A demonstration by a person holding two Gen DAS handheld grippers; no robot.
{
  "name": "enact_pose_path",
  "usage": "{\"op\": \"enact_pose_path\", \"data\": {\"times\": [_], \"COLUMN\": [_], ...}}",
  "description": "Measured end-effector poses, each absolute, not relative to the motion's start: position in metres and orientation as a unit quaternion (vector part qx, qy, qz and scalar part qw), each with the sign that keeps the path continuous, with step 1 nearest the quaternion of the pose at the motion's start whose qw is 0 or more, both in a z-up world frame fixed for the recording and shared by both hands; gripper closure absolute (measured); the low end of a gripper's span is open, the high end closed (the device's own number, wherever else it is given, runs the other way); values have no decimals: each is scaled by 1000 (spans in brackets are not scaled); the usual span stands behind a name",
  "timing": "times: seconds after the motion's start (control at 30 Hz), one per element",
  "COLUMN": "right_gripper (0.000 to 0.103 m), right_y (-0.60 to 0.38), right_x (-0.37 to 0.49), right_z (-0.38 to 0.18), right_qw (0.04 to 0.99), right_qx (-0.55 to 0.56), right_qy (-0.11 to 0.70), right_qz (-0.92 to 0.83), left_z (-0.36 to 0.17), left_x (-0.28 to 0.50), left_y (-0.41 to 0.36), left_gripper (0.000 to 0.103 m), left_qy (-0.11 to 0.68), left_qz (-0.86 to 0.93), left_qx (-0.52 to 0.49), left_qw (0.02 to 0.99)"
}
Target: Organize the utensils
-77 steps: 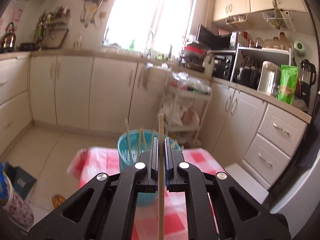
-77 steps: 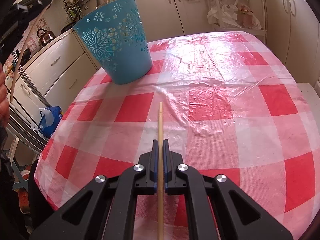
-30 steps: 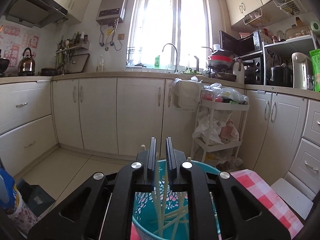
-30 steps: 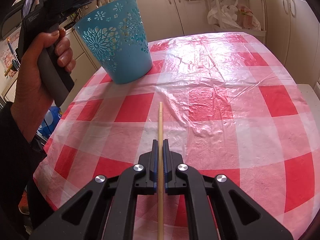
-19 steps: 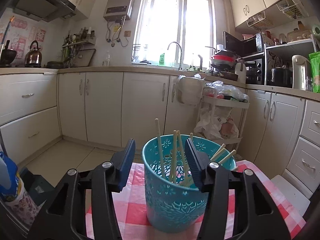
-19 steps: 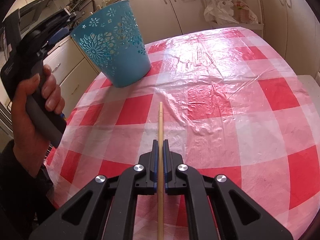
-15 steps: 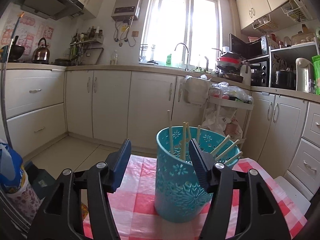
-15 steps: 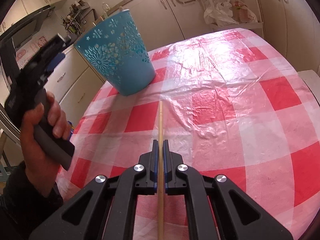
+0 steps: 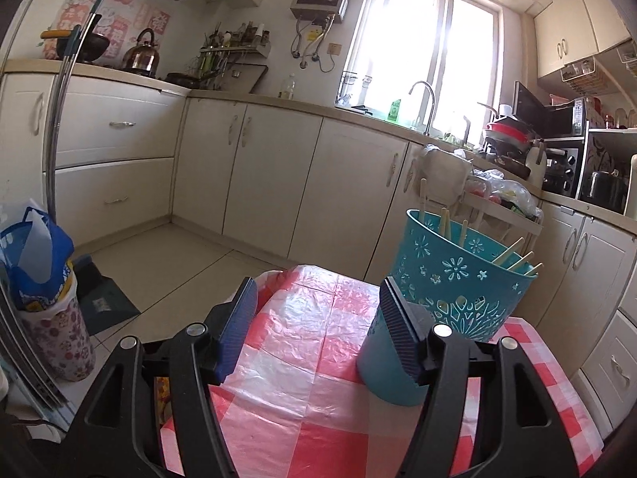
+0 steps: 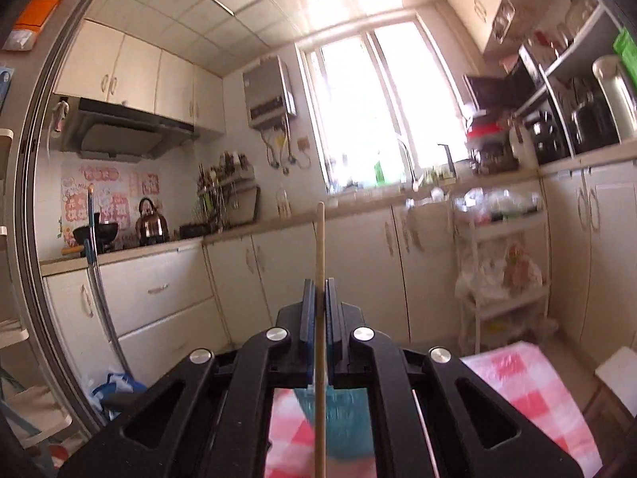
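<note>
A turquoise cut-out basket point(image 9: 450, 302) stands on the red-and-white checked table point(image 9: 302, 358) and holds several wooden chopsticks point(image 9: 444, 221). My left gripper point(image 9: 318, 290) hovers low over the table's near-left part, just left of the basket. Its jaws are opening and nothing is between them. My right gripper point(image 10: 319, 286) is raised and points level at the kitchen cabinets, shut on one wooden chopstick point(image 10: 320, 247) that runs straight out past the pads. Under that gripper the basket point(image 10: 346, 418) shows blurred, with the checked table point(image 10: 513, 374) to its right.
A floral bin with a blue bag point(image 9: 43, 279) stands on the floor at the left beside a metal pole point(image 9: 53, 127). White cabinets point(image 9: 278, 175) line the far wall. A white trolley rack point(image 10: 497, 239) with bags stands behind the table.
The left gripper opened over the basket, left its chopstick inside, then drew back and sank to the left. The right gripper rose off the table with its chopstick and tilted up to level.
</note>
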State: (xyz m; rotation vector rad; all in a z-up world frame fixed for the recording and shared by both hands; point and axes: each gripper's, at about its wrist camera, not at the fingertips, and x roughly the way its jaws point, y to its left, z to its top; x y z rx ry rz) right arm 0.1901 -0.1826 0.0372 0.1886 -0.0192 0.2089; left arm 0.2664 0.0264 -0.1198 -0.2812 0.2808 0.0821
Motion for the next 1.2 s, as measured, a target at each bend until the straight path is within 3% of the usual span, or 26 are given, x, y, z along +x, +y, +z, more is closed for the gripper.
{"op": "enact_pose_path", "data": {"times": [0.1, 0.3, 1.0, 1.1, 1.2], "right_gripper": [98, 98, 97, 83, 81], "right_y": [-173, -164, -147, -148, -152], "right_x": [211, 256, 318, 308, 295], "right_z": [59, 66, -38, -43, -44], "right_qw": [990, 988, 995, 995, 995], "right_qx": [88, 88, 69, 64, 63], "right_qy": [-72, -111, 20, 22, 26], "right_qz": [83, 60, 66, 71, 76], "left_z": [-120, -119, -121, -121, -121], "left_x": [268, 269, 273, 273, 272], "left_y": [29, 30, 30, 29, 28], "left_gripper": [42, 42, 42, 42, 42], "left_qy": [140, 139, 148, 148, 148], "left_qz": [45, 47, 43, 42, 42], "left_qx": [-145, -150, -152, -150, -149], "left_qw": [979, 978, 976, 977, 977]}}
